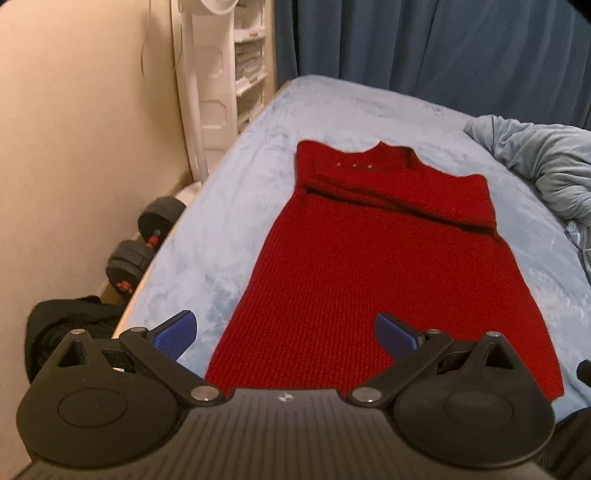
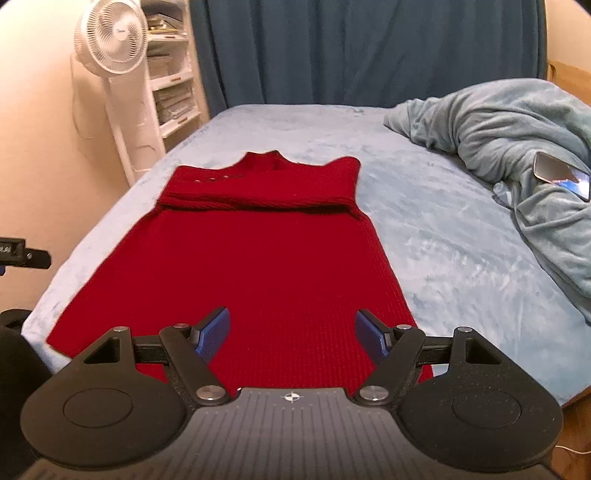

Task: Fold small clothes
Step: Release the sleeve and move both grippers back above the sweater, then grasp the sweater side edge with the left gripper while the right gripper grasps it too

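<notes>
You work over a bed [image 2: 424, 236] with a pale blue fleece cover; it fills most of both views. Behind the bed hangs a dark blue curtain [image 2: 351, 48]. At the far left corner stand a white fan [image 2: 110, 33] and a white shelf unit [image 2: 173, 85], and the wall on the left is beige. On the floor beside the bed's left edge lies a black dumbbell [image 1: 142, 243], and nearer to you a black cloth heap [image 1: 62, 328]. On the right side of the bed a blue-grey blanket [image 2: 498, 125] is bunched up, and a phone [image 2: 561, 175] lies on it.

The red knit sweater [image 2: 266, 266] lies flat in the middle of the bed. Its long axis runs away from you: the collar points to the curtain, the hem to the near edge. The sleeves are folded across the chest as one band.

Your left gripper [image 1: 284, 332] has its jaws wide apart and holds nothing; it is above the hem's left part. Your right gripper [image 2: 291, 332] is also wide open and empty, over the hem's right part. Whether the blue pads touch the knit, I cannot tell.
</notes>
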Available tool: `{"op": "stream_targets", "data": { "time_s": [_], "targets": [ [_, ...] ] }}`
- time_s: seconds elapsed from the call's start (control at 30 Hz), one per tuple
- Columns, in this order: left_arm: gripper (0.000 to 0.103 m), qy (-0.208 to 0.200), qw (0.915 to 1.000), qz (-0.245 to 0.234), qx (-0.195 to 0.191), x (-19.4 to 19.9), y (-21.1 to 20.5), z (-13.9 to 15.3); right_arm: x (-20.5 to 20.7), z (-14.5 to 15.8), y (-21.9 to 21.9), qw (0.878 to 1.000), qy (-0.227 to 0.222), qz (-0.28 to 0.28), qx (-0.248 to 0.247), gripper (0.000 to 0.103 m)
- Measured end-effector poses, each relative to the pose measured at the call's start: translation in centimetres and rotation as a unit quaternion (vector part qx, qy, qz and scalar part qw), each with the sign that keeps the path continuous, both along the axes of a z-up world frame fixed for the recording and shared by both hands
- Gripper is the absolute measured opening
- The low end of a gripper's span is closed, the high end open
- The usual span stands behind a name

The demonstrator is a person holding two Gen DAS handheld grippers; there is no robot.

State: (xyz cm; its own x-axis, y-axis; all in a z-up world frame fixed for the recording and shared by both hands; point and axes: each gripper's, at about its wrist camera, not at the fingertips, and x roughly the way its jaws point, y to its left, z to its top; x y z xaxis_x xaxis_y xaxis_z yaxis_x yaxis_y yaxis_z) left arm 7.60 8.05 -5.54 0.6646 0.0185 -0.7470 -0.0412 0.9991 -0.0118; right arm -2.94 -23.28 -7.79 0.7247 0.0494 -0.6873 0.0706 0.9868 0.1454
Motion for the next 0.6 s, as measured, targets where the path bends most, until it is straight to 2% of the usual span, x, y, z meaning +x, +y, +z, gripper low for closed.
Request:
{"op": "stream_targets", "data": {
  "time_s": [0.1,0.2,0.27,0.4,0.5,0.6],
  "targets": [
    [0.103,0.011,0.9996,-0.024,-0.010,1.8,0.6,-1.8,1.8,-1.8,-1.7,1.000,0.016,-0.013,-0.009,0.081],
    [0.103,0.024,0.9986,-0.046,-0.007,3.5,1.2,-4.0,4.1,-4.5,-4.3,0.998,0.059,-0.027,-0.002,0.081],
    [0.103,0.043,0.9975,-0.055,-0.006,4.7,1.9,-5.9,5.4,-6.3,-6.4,0.995,0.082,-0.056,0.006,0.081],
    [0.103,0.095,0.9930,-0.066,-0.025,7.4,3.4,-9.4,7.2,-8.4,-9.3,0.993,0.069,-0.095,-0.020,0.081],
    [0.103,0.108,0.9931,-0.045,-0.008,9.5,4.3,-11.1,9.3,-10.3,-11.4,0.990,0.102,-0.097,-0.001,0.081],
    [0.103,0.098,0.9941,-0.047,-0.010,10.8,5.0,-11.3,10.8,-12.1,-12.7,0.988,0.116,-0.101,0.030,0.081]
  ]
}}
